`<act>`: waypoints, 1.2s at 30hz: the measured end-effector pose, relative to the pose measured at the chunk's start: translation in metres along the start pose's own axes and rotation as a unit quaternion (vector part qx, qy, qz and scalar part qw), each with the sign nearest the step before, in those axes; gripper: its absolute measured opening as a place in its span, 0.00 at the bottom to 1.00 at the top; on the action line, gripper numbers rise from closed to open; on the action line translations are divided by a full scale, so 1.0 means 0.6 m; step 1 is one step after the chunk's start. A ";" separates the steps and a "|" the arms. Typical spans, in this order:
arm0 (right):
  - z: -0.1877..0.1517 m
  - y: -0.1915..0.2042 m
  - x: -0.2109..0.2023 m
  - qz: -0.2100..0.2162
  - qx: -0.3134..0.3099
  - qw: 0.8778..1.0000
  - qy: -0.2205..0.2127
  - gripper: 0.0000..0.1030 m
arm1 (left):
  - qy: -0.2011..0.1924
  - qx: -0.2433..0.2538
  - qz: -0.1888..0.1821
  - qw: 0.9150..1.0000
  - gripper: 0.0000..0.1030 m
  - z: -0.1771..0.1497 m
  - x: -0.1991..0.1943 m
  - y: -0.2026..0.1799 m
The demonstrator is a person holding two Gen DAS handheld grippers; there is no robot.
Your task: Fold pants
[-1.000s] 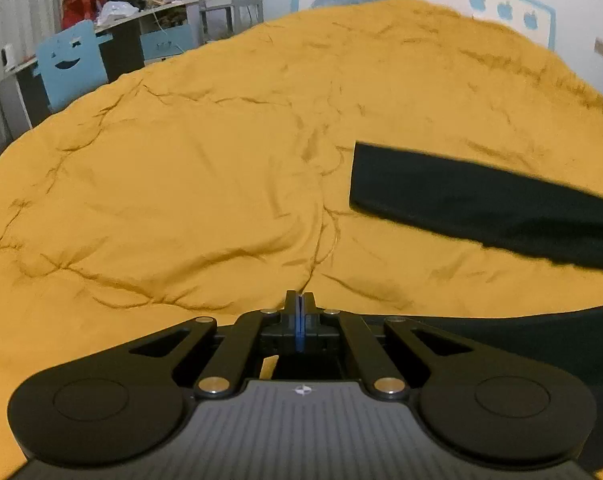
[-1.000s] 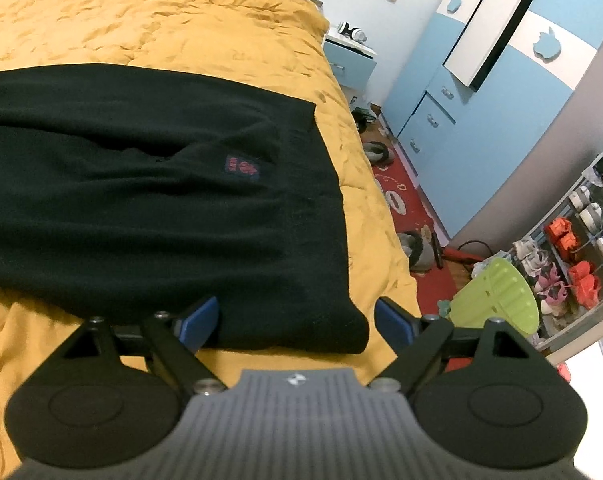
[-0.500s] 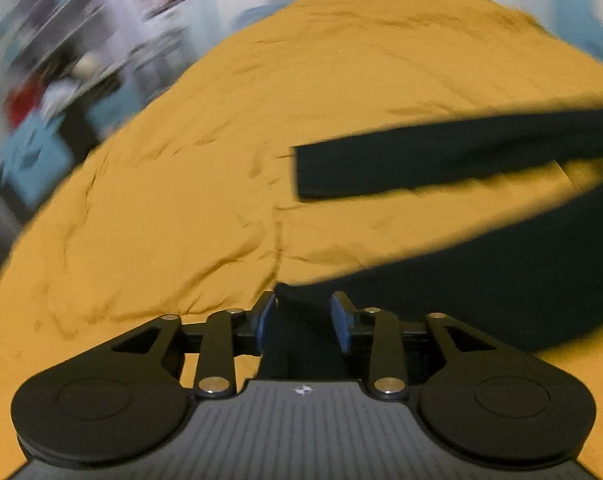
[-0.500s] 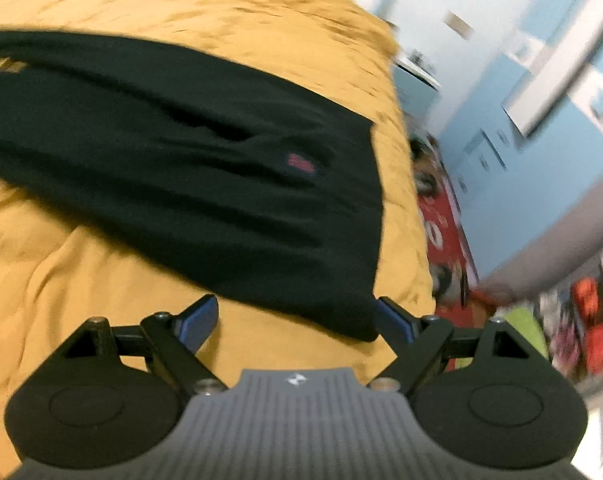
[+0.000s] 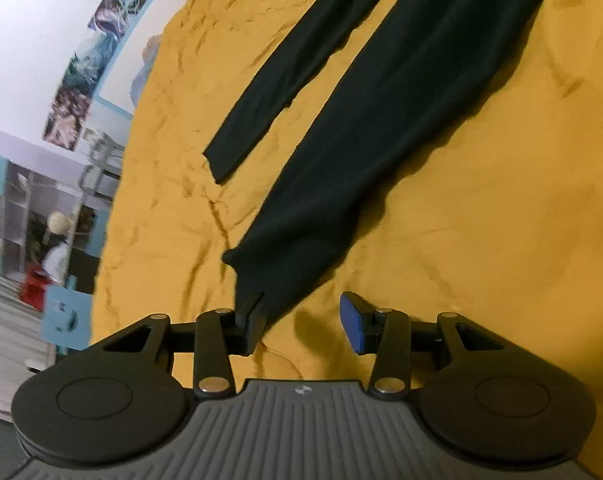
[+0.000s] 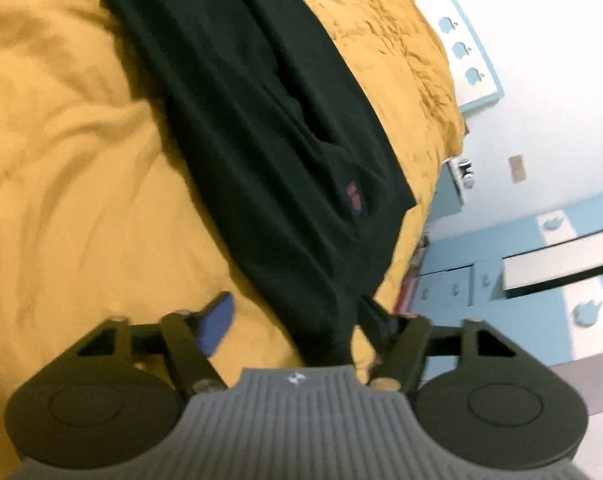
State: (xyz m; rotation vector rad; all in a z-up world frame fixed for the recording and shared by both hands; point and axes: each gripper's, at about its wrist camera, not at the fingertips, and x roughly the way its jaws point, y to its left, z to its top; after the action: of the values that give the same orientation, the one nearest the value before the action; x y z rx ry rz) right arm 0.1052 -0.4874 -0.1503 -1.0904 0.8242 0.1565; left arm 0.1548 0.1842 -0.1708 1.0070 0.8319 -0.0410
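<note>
Black pants (image 5: 401, 120) lie spread on a yellow bedspread (image 5: 481, 240). In the left wrist view both legs run away from me; the near leg's cuff (image 5: 269, 280) lies between the jaws of my left gripper (image 5: 301, 320), which is open, with the cuff touching the left finger. In the right wrist view the waist end of the pants (image 6: 301, 200), with a small red label (image 6: 353, 196), reaches down between the jaws of my right gripper (image 6: 297, 324), which is open around the waistband corner.
The bedspread (image 6: 61, 160) is wrinkled around the pants. The bed's edge drops off at the right in the right wrist view, beside a blue wardrobe (image 6: 541, 288) and a nightstand (image 6: 457, 184). Shelves and a blue chair (image 5: 61, 312) stand beyond the bed's left side.
Both grippers have rolled sideways and moved in on the pants. The left gripper went from shut to open around the leg cuff. The right gripper stayed open and closed in on the waistband corner.
</note>
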 end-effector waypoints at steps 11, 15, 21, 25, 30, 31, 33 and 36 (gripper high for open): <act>-0.020 0.035 0.010 -0.052 -0.043 0.998 0.006 0.09 | 0.031 -0.029 0.054 0.998 0.03 0.041 0.051 -0.010; -0.024 0.012 0.005 -0.076 -0.026 0.997 0.002 0.00 | 0.020 -0.109 0.068 0.991 0.02 0.044 0.017 0.041; -0.028 -0.048 -0.031 -0.086 -0.013 0.996 -0.029 0.00 | 0.014 -0.159 0.065 0.985 0.02 0.061 -0.017 0.103; -0.056 -0.035 -0.010 -0.061 -0.030 0.998 -0.006 0.00 | 0.025 -0.179 0.052 0.982 0.02 0.055 -0.017 0.096; -0.035 -0.086 -0.010 -0.076 0.074 0.994 -0.024 0.00 | 0.014 -0.242 0.045 0.969 0.02 0.077 -0.028 0.141; -0.027 -0.100 -0.007 -0.080 0.084 0.993 -0.026 0.00 | 0.011 -0.252 0.046 0.967 0.02 0.087 -0.028 0.156; -0.009 -0.131 -0.001 -0.091 0.106 0.990 -0.033 0.00 | 0.009 -0.264 0.048 0.963 0.02 0.109 -0.026 0.183; 0.029 -0.176 0.020 -0.102 0.129 0.986 -0.041 0.00 | 0.015 -0.266 0.049 0.963 0.02 0.146 -0.009 0.219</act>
State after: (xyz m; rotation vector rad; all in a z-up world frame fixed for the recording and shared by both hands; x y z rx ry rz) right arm 0.1747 -0.5270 -0.0782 -0.9113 0.6348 -0.0767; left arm 0.2547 0.1893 -0.0486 0.5392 0.7640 0.2713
